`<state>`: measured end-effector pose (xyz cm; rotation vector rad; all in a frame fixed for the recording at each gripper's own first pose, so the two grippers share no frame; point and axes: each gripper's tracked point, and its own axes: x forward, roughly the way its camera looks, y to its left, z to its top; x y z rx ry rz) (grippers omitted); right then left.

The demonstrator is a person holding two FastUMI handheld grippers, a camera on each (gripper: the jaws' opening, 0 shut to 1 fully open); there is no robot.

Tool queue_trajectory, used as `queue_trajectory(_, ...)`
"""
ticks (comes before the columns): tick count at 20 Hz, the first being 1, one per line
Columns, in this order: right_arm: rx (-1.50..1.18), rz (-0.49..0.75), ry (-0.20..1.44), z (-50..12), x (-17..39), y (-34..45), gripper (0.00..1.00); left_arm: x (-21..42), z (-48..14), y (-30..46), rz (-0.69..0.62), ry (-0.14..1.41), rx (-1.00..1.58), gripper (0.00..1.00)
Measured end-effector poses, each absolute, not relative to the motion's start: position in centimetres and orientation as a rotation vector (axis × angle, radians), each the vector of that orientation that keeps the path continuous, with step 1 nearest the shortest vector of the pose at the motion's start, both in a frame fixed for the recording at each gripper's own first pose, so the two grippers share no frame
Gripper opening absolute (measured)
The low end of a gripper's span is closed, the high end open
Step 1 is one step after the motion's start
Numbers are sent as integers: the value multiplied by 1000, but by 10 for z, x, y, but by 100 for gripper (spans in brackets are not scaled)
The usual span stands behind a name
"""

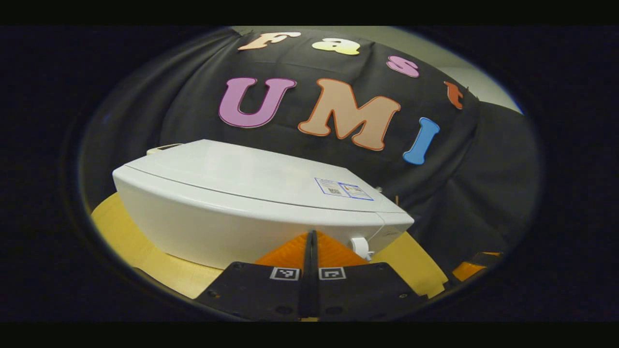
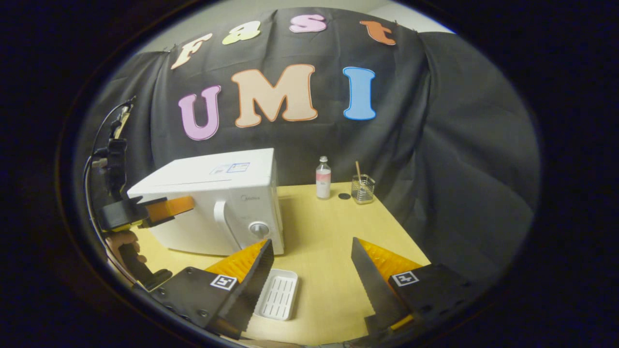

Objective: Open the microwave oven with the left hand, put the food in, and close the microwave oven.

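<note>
Jaws closed; microwave (image 2: 213, 203) door facing left gripper (image 2: 186, 205)

The left gripper (image 1: 312, 237) has its two fingers pressed tight together, with no gap and nothing between them. In the right gripper view this same gripper (image 2: 186, 204) sits far off on the left side, lying level, and a hand (image 2: 122, 241) holds its handle from below. The right gripper (image 2: 312, 258) has its two fingers spread wide apart. Nothing sits between them. It points forward and tips down a little.
</note>
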<state>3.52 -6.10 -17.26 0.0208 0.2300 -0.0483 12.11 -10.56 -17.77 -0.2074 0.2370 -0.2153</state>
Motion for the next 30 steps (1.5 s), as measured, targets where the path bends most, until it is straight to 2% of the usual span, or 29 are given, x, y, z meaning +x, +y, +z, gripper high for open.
queue_trajectory(1,31,-45,222,-170,34,-60,100,122,-177,-106,-214,236,-204,1)
queue_trajectory(2,40,-40,215,-168,34,-58,92,121,-177,-107,-215,241,-200,0)
queue_trajectory(9,112,33,203,-159,39,-34,92,105,-148,-77,-168,184,-103,1)
queue_trajectory(16,71,119,116,-106,55,-13,92,62,-103,-17,-42,117,-66,0)
queue_trajectory(19,39,155,89,-84,55,-1,92,44,-79,4,15,75,-20,5)
queue_trajectory(20,27,168,80,-78,55,2,92,38,-69,8,27,54,-3,9)
queue_trajectory(21,16,183,72,-72,54,8,92,31,-59,11,38,34,12,21)
queue_trajectory(23,-3,204,58,-60,55,14,92,21,-40,14,56,-17,27,33)
queue_trajectory(26,-10,222,45,-47,54,19,92,15,-21,13,83,-75,25,94)
queue_trajectory(30,-21,233,23,-37,57,19,92,17,-19,0,63,-67,17,96)
